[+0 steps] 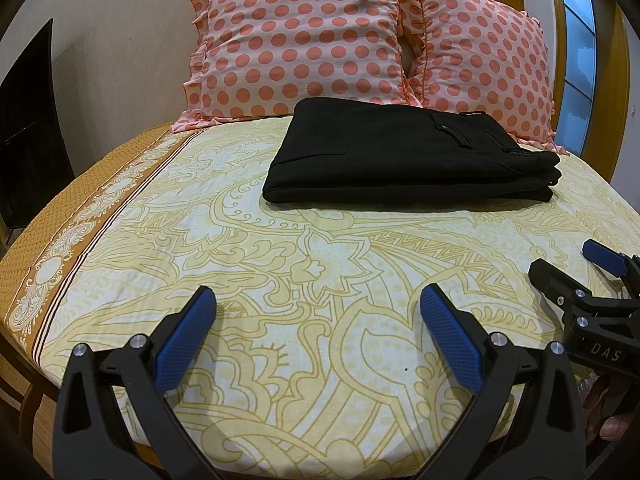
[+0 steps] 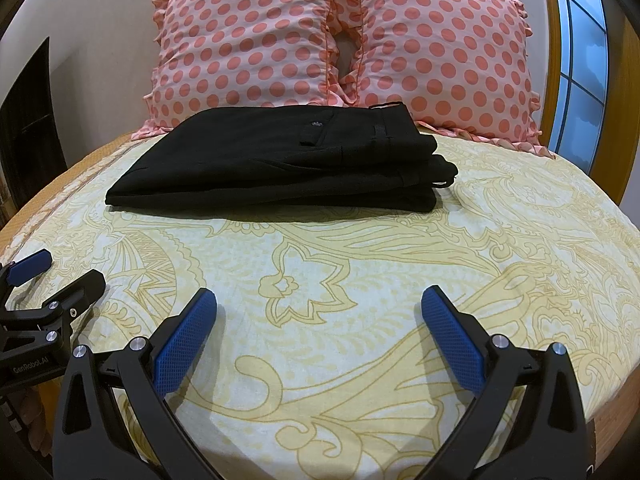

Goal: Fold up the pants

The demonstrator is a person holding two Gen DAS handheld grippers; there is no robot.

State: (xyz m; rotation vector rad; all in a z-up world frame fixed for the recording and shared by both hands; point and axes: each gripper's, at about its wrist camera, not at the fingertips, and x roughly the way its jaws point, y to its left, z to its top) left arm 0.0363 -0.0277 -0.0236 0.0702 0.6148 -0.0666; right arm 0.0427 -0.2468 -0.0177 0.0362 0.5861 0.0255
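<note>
Black pants (image 1: 404,160) lie folded in a flat stack on the bed, in front of the pillows; they also show in the right wrist view (image 2: 288,164), with the waistband and a back pocket on top at the right. My left gripper (image 1: 318,308) is open and empty, low over the sheet, well short of the pants. My right gripper (image 2: 319,308) is open and empty too, to the right of the left one. Each gripper shows at the edge of the other's view: the right gripper (image 1: 560,268), the left gripper (image 2: 68,268).
The bed has a yellow patterned sheet (image 1: 280,280) with a brown border along its left edge (image 1: 60,248). Two pink polka-dot pillows (image 1: 304,40) (image 2: 444,48) lean on the wall behind the pants. A window (image 2: 580,60) is at the right, dark furniture (image 1: 28,128) at the left.
</note>
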